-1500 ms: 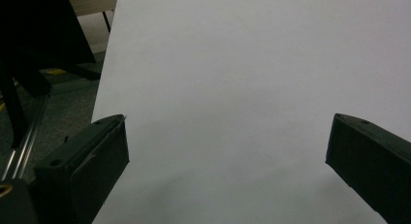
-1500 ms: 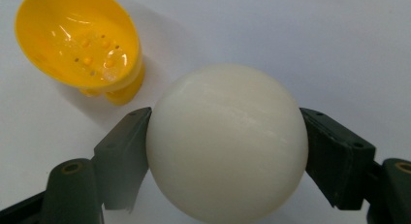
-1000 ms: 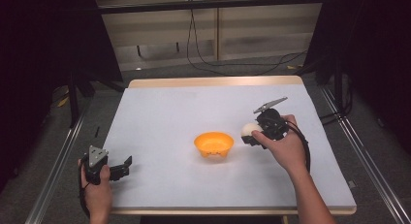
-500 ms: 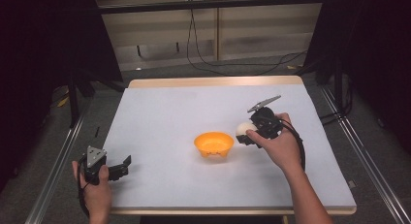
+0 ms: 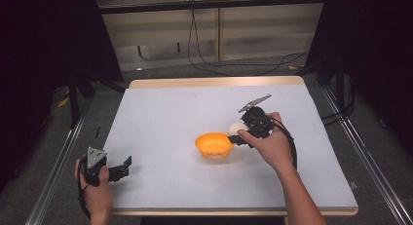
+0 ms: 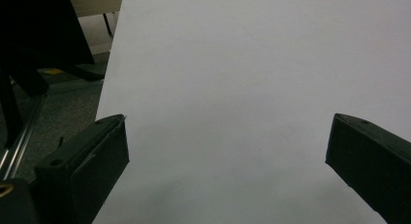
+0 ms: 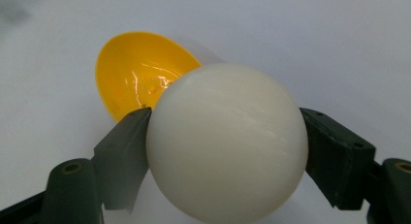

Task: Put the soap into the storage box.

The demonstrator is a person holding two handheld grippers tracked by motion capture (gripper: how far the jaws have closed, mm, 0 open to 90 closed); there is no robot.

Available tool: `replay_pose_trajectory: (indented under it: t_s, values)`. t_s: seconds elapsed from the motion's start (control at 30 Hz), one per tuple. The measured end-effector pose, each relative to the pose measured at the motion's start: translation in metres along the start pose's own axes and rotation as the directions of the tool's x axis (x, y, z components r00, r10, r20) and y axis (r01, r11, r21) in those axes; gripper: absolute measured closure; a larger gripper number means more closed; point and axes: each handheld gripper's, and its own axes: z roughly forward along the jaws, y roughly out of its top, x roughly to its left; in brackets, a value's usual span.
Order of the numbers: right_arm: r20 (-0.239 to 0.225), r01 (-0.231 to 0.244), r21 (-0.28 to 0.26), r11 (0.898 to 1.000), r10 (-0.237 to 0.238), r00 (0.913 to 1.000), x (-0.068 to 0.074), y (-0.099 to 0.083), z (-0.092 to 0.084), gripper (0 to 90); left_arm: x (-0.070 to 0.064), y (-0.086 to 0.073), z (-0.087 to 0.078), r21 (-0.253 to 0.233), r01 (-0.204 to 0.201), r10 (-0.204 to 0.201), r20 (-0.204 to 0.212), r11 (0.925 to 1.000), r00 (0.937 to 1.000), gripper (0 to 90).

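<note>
Right tongs [image 5: 237,135] clamped on white ball [image 7: 227,142], poised at orange bowl's [image 5: 213,144] three o'clock rim for dropping in; left tongs [image 5: 127,162] wide, empty, parked at bench [image 5: 160,108] eight o'clock.

A table [image 5: 160,113] with a pale grey-white top and a light wooden edge carries the things. One orange bowl [image 5: 213,144] lies directly on it, standing upright with its opening facing up. Seen in the right gripper view, the bowl sits just beyond the jaws, toward their left side. Bare tabletop spans the gap between the wide-set jaws in the left gripper view
</note>
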Motion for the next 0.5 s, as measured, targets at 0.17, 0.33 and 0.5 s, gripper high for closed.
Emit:
replay_pose_trajectory:
  t_s: [0.17, 0.33, 0.5]
  values:
    - [-0.007, 0.011, 0.0, 1.0, -0.011, 0.9999, 0.004, 0.004, 0.004, 23.7, 0.0, 0.0, 0.0, -0.001, 0.002, -0.002, 0.001, 1.0, 1.0, 1.6]
    - [-0.016, 0.015, -0.001, 1.0, -0.015, 0.9998, 0.008, 0.008, 0.009, 23.7, 0.0, 0.0, 0.0, 0.0, 0.0, 0.0, 0.0, 1.0, 1.0, 1.6]
    - [-0.024, 0.029, 0.0, 1.0, -0.029, 0.9993, 0.012, 0.013, 0.012, 23.7, 0.0, 0.0, 0.0, -0.001, 0.002, -0.002, 0.0, 1.0, 1.0, 1.5]
